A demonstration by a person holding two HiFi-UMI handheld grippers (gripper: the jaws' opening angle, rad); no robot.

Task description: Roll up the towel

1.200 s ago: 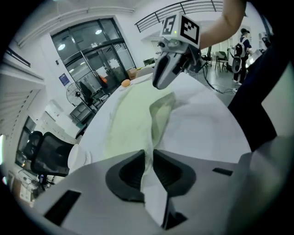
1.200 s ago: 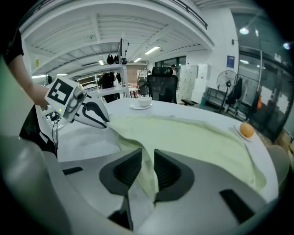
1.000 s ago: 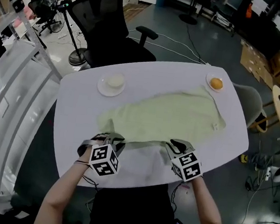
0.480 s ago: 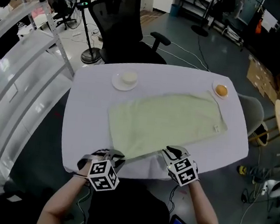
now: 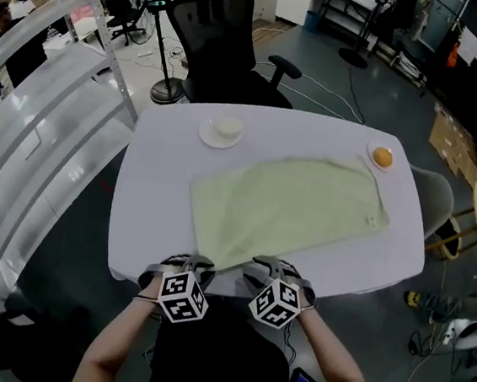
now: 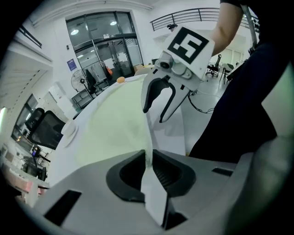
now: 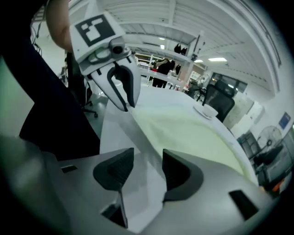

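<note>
A pale green towel (image 5: 292, 204) lies spread flat across the white table (image 5: 157, 160). Its near left corner reaches the table's front edge. My left gripper (image 5: 188, 263) is shut on that corner, and the left gripper view shows the thin fabric (image 6: 119, 124) pinched between the pads of the left gripper (image 6: 149, 158). My right gripper (image 5: 269, 267) is close beside it on the same edge. Its jaws have just been opening and now stand apart in the right gripper view (image 7: 148, 158). The towel's hem (image 7: 183, 128) runs loosely between them, not pressed.
A white saucer with a pale round thing (image 5: 221, 131) sits at the table's far left. Another saucer with an orange thing (image 5: 382, 157) sits at the far right, touching the towel's corner. A black office chair (image 5: 217, 31) stands behind the table, and a white rack (image 5: 32, 139) to its left.
The right gripper has slid left along the near edge towards the left gripper, rolled, and opened its jaws. The left gripper has kept its hold on the corner.
</note>
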